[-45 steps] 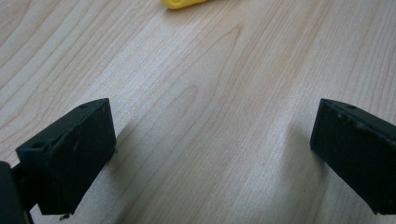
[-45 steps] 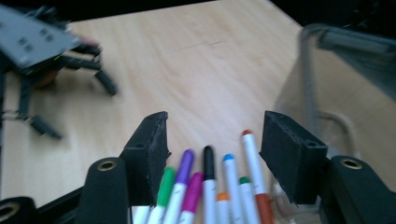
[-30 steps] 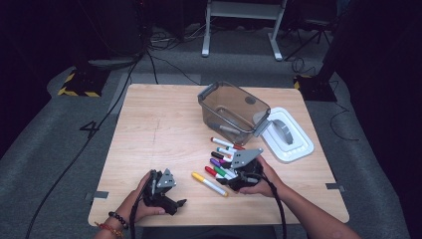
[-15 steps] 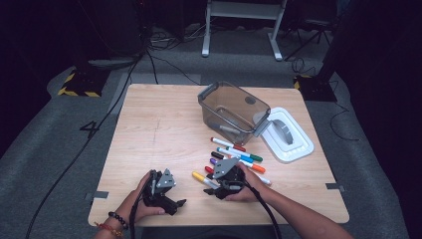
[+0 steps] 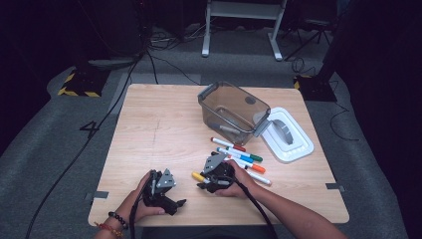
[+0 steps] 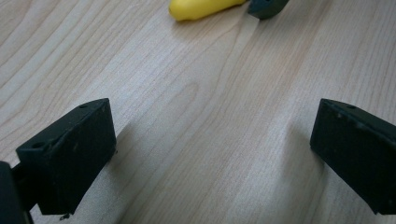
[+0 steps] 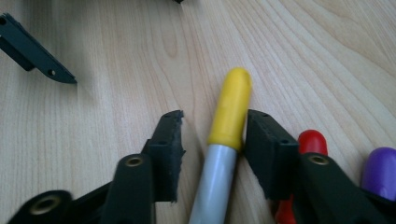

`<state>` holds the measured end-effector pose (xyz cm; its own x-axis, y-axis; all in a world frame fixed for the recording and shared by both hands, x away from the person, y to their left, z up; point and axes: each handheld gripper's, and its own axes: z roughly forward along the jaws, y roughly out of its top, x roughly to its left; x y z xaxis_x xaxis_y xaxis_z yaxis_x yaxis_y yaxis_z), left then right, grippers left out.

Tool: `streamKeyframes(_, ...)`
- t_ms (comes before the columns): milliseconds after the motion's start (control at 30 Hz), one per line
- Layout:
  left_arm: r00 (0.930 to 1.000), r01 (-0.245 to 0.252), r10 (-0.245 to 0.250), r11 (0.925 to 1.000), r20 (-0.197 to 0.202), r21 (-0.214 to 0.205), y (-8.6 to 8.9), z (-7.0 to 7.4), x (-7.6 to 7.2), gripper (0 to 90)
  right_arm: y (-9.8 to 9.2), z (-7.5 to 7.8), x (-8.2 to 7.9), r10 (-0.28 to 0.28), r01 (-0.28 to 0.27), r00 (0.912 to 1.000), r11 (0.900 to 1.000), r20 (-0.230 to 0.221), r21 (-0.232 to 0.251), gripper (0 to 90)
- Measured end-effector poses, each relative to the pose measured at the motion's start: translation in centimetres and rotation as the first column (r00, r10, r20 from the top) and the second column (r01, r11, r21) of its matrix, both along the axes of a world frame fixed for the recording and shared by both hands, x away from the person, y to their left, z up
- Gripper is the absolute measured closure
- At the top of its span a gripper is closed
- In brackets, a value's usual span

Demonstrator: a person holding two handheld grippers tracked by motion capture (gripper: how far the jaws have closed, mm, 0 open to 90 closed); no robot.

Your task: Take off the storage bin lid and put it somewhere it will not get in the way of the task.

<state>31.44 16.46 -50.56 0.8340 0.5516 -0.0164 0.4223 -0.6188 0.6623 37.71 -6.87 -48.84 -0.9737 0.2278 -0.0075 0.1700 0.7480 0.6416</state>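
A grey marker with a yellow cap (image 7: 229, 107) lies on the wooden table (image 5: 164, 129), left of a loose pile of markers (image 5: 241, 155). My right gripper (image 7: 215, 120) is down on the table around its capped end. Its jaws have just been closing; one pad touches the cap and the other stands a little off it. From above, my right gripper (image 5: 202, 180) points left over the yellow cap (image 5: 198, 176). My left gripper (image 6: 210, 140) rests open on bare wood, nothing between its jaws, with the yellow cap (image 6: 201, 8) just beyond. My left gripper (image 5: 176, 203) sits near the front edge.
A clear plastic bin (image 5: 231, 109) lies tilted at the back centre, its white lid (image 5: 288, 134) to its right. Red (image 7: 312, 140) and purple (image 7: 380, 172) marker caps lie right beside my right jaw. A jaw of the left gripper (image 7: 32, 51) shows close by.
My right gripper has moved left and down from the marker pile to the yellow-capped marker, and its jaws have narrowed around it. The left hand has stayed put.
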Motion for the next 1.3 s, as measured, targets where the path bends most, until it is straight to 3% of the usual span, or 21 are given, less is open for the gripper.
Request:
streamKeyframes(167, 1.0, 0.003, -0.003, 1.0, 0.0, -0.001, 0.0, 0.0, 0.0, 0.5, -0.2, 0.1, -0.3, 0.019, -0.019, 0.9998, 0.9998, -0.003, -0.004, 74.1)
streamKeyframes(367, 1.0, 0.006, -0.006, 1.0, 0.0, -0.001, 0.0, 0.0, 0.0, 0.5, -0.6, 0.2, -0.9, 0.041, -0.041, 0.9991, 0.9991, 0.007, -0.002, 74.7)
streamKeyframes(500, 1.0, 0.01, -0.01, 1.0, 0.0, 0.001, 0.1, 0.0, 0.1, 0.5, -1.3, 0.8, -1.1, 0.063, -0.062, 0.9977, 0.9973, -0.023, 0.04, 74.8)
streamKeyframes(600, 1.0, 0.009, -0.009, 1.0, 0.0, 0.0, 0.1, 0.0, 0.0, 0.6, -2.3, 1.4, -1.0, 0.042, -0.039, 0.9984, 0.9965, -0.039, 0.074, 74.9)
streamKeyframes(767, 1.0, 0.01, -0.01, 1.0, 0.0, -0.001, 0.1, 0.0, 0.0, 0.6, -4.2, 3.0, -0.8, -0.009, 0.008, 1.0, 0.9918, 0.003, 0.127, 74.8)
streamKeyframes(1067, 1.0, 0.008, -0.008, 1.0, 0.0, -0.001, 0.1, 0.0, 0.0, 0.6, -5.6, 5.7, -0.9, -0.027, 0.016, 0.9984, 0.9779, 0.049, 0.208, 74.9)
streamKeyframes(1300, 1.0, -0.004, 0.004, 1.0, 0.001, -0.001, 0.0, 0.0, 0.0, 0.5, -7.3, 8.3, -0.8, -0.076, 0.044, 0.9911, 0.9638, 0.11, 0.263, 74.9)
